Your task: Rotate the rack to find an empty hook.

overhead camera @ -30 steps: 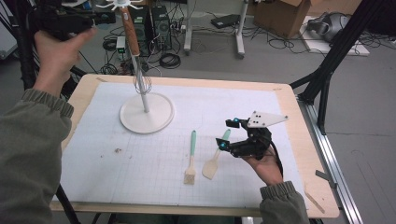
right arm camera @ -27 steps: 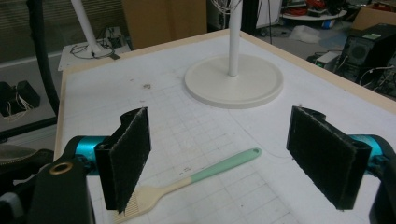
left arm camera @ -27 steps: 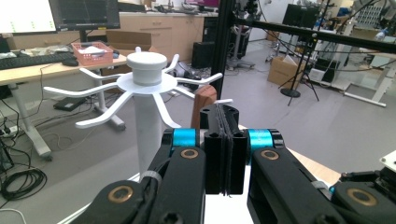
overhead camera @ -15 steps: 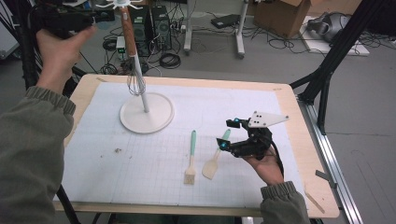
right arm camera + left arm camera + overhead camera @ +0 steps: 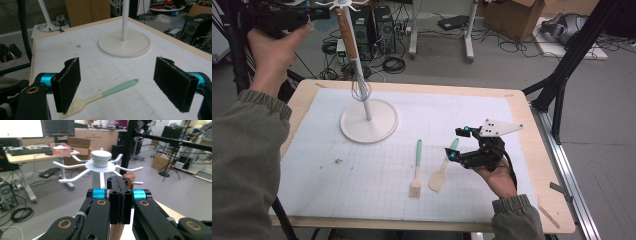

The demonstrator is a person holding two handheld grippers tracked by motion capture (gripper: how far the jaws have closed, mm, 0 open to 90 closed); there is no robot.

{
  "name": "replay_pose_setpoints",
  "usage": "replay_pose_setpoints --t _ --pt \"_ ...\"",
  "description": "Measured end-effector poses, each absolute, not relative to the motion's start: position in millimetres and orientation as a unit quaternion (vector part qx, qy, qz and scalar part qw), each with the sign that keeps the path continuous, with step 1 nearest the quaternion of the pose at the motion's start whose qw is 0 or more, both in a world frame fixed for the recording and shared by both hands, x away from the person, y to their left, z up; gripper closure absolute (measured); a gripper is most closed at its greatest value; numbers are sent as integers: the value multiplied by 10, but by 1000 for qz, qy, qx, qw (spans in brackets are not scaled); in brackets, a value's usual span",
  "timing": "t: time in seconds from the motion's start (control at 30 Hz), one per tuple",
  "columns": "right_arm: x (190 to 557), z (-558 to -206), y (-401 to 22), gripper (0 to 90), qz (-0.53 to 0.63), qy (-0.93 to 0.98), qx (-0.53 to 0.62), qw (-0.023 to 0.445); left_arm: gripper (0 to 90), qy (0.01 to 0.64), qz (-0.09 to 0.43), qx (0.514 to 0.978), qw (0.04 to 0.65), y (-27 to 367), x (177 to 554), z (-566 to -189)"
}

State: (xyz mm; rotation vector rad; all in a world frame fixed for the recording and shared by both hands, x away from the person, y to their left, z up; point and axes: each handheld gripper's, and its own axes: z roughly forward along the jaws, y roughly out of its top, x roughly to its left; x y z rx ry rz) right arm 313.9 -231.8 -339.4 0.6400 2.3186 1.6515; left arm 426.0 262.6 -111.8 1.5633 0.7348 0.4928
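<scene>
On the table in the high view, we list one white rack stand (image 5: 368,120), its round base on the gridded mat (image 5: 492,115), with one whisk (image 5: 360,89) hanging beside its pole by a wooden handle. The left gripper (image 5: 314,14) is raised at the rack's top, beside that handle; the right gripper (image 5: 458,145) rests low on the mat. Just past its jaws lie one spatula (image 5: 442,170) and, beyond it, one pastry brush (image 5: 416,170), both teal-handled.

In the left gripper view, we record the jaws pressed flat together, holding nothing. One hub with white hook arms (image 5: 101,162) stands right ahead of them; the wooden handle (image 5: 129,177) shows just behind them.

In the right gripper view, we note jaws wide apart and empty. One brush lies between and ahead of them, the rack's base farther ahead.
</scene>
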Motion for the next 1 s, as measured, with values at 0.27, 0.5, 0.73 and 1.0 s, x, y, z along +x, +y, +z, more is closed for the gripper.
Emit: replay_pose_setpoints --t 0.27,0.5,0.73,1.0 --pt "3129 -3389 -2332 206 561 791 217 114 889 327 217 684 614 2652 4273 -1128" --pt "3126 -3381 -2360 206 563 788 219 119 889 311 214 697 610 2623 4190 -1111" --pt "3118 -3380 -2352 206 561 789 219 119 889 289 207 701 618 2572 4038 -1074" --pt "3119 -3382 -2341 206 560 790 220 118 890 272 197 707 623 2450 3954 -1044"
